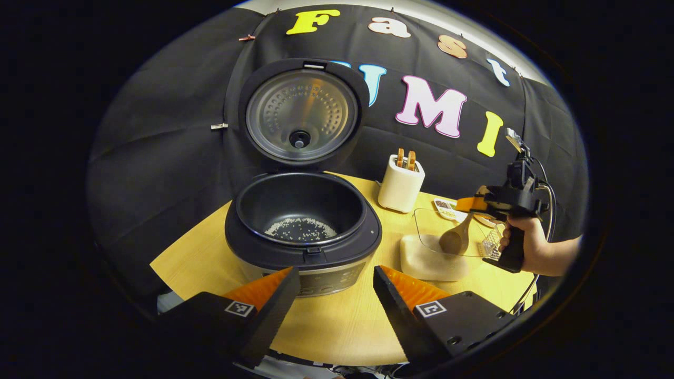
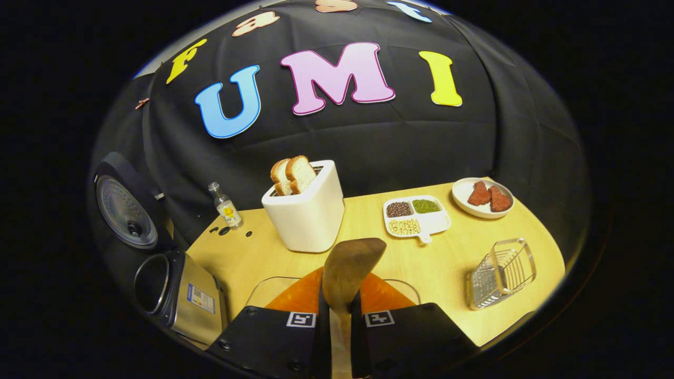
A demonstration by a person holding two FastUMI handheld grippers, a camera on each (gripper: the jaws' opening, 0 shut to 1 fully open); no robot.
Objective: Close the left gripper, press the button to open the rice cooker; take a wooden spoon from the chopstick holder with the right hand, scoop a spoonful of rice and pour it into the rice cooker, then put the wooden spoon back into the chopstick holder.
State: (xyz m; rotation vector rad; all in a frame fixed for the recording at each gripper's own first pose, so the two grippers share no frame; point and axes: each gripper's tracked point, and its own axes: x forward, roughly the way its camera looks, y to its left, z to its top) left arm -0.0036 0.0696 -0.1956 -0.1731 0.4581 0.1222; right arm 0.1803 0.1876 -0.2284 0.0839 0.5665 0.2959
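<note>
- Left gripper (image 1: pixel 331 295): jaws wide apart and holding nothing, hovering low over the near edge of the bench (image 1: pixel 337 326).
- Rice cooker (image 1: pixel 303 231): straight ahead of the left jaws, its front panel seen in the gap between them. The lid (image 1: pixel 301 113) stands up and open; a thin layer of white rice (image 1: pixel 300 229) lies at the bottom of the dark inner pot.
- Right gripper (image 2: pixel 341 316): jaws drawn narrow, both fingers pressing on the handle of the wooden spoon (image 2: pixel 350 263). The spoon bowl sticks out ahead of the jaws.
- In the left gripper view, a hand (image 1: pixel 532 245) holds the right gripper off to the right of the left jaws, with the spoon bowl tipped down into a clear container (image 1: pixel 447 231) that sits by a pale lid-like block (image 1: pixel 426 260).
- Ahead of the right jaws: a white toaster (image 2: pixel 308 213) with two bread slices (image 2: pixel 292 175).
- Ahead and right of the right jaws: a divided dish of beans (image 2: pixel 416 216), a plate (image 2: pixel 482 197) with two reddish pieces, and a wire rack (image 2: pixel 500 273).
- Far left of the right jaws: a small bottle (image 2: pixel 225 206).
</note>
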